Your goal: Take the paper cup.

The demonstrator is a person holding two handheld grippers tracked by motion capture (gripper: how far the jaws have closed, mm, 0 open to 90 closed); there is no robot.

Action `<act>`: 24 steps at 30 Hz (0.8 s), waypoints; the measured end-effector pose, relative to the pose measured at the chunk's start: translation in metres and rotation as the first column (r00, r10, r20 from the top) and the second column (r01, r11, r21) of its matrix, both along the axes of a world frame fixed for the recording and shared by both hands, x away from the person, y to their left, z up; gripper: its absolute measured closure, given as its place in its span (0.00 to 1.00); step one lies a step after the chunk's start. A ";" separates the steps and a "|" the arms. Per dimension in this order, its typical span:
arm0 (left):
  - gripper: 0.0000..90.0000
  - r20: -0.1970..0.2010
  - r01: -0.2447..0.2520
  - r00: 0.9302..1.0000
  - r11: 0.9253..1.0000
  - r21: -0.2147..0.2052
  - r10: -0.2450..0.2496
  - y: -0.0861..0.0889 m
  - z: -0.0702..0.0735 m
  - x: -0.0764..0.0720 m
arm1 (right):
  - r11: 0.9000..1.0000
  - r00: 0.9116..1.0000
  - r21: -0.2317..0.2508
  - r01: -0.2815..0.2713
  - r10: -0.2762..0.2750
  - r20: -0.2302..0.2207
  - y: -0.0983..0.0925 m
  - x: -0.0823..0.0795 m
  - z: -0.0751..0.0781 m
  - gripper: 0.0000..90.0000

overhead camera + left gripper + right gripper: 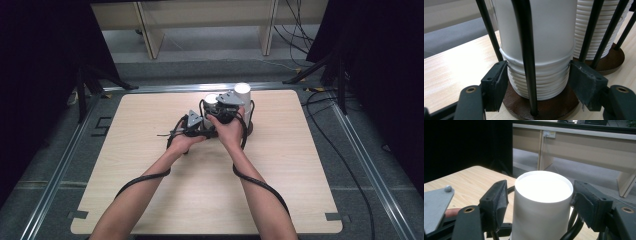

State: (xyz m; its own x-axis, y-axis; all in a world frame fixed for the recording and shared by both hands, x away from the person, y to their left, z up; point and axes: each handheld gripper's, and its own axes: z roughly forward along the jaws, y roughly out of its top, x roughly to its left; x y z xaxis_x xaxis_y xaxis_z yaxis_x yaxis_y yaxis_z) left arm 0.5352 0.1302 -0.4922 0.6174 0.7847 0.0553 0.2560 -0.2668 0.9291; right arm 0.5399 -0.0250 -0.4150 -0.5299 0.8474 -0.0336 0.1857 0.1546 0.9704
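Two stacks of white cups stand in black-rod holders on dark round bases near the table's far middle: a left stack [211, 99] and a taller right stack [242, 90]. My left gripper [205, 116] is low at the left stack [539, 50]. It is open, with one jaw on each side of the ribbed cup rims [539, 82] just above the base [541, 106]. My right gripper [226, 108] is higher and open. In the right gripper view its jaws straddle the top of a white cup [543, 195].
The wooden table [210, 200] is bare towards the person. A holder rod [525, 55] runs upright right in front of the left gripper. Wooden benches [210, 20] stand beyond the far edge, and cables [345, 165] lie on the floor at the right.
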 end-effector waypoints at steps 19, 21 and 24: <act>0.37 0.008 0.008 1.000 1.000 0.025 -0.009 0.001 0.001 0.000 | 0.996 0.997 0.045 0.072 -0.071 -0.027 0.009 0.003 -0.006 0.38; 0.37 0.006 0.009 1.000 1.000 0.025 -0.009 0.001 0.001 0.000 | 0.996 0.998 0.054 0.066 -0.064 -0.025 0.008 0.002 -0.006 0.39; 0.37 0.011 0.008 1.000 1.000 0.025 -0.008 0.001 0.000 0.000 | 0.996 0.998 0.054 0.068 -0.068 -0.008 0.007 0.001 -0.003 0.39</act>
